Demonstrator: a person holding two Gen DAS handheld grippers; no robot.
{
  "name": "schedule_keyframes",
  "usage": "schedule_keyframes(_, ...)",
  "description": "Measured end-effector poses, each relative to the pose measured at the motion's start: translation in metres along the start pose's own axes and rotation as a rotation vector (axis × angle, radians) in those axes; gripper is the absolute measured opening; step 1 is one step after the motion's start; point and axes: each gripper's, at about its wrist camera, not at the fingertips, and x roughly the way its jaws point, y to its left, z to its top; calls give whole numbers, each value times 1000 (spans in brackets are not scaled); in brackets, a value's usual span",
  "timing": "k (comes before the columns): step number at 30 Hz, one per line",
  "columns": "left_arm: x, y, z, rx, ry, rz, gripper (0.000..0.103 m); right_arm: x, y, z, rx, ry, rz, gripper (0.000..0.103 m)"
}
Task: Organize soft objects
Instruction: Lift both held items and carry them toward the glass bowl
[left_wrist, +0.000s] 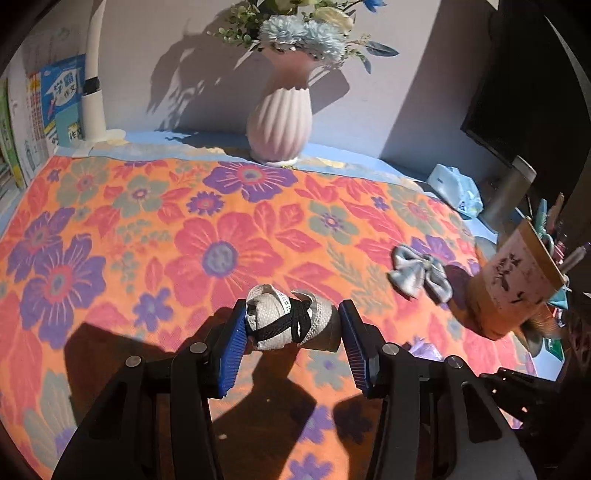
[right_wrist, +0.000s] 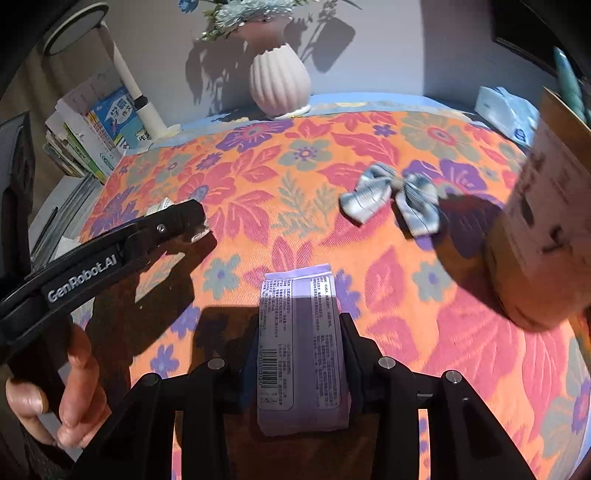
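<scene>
Gripping the purple packet (right_wrist: 301, 354), your right gripper (right_wrist: 301, 332) seems secure; your left gripper (left_wrist: 291, 332), jaws barely clenched around the beige bow (left_wrist: 284, 321), could drop it.

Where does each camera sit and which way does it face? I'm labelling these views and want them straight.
Left wrist: rides the left gripper, looking along its blue-padded fingers at a white ribbon bundle with black trim between them.
Right wrist: rides the right gripper, whose fingers flank a purple printed packet; the person's left hand shows.
Shared: orange floral cloth, grey-blue fabric bow, ribbed pink vase.
</scene>
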Motion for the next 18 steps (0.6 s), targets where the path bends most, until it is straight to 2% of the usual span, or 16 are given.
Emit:
schedule_keyframes(2,-2,-5,-5,10,4,-5,46,-3,-1,-4,11,-10,-1,39)
schedule_keyframes(5,-6,-11,-13,23,11,-4,46,-4,-1,-9,23,-27,17,50)
schedule_keyframes(8,-14,-11,-15,17,7,-7,46,-4,7,-10,0,-25,-14,51)
schedule_keyframes(10,-21,-12,-15,18,-8,-6,46,-5,10,-13,6,-32,-35,46)
schedule_keyframes(11,-24,-13,-15,19,-12,-9,46,-6,10,-15,9,-36,-55,39)
schedule_keyframes(14,-33,-16,-16,16,-24,-39,46,-14,7,-21,37,-43,-71,37)
schedule_keyframes(18,-41,-31,-20,19,-29,-133,46,-29,-5,-34,105,-16,-56,37)
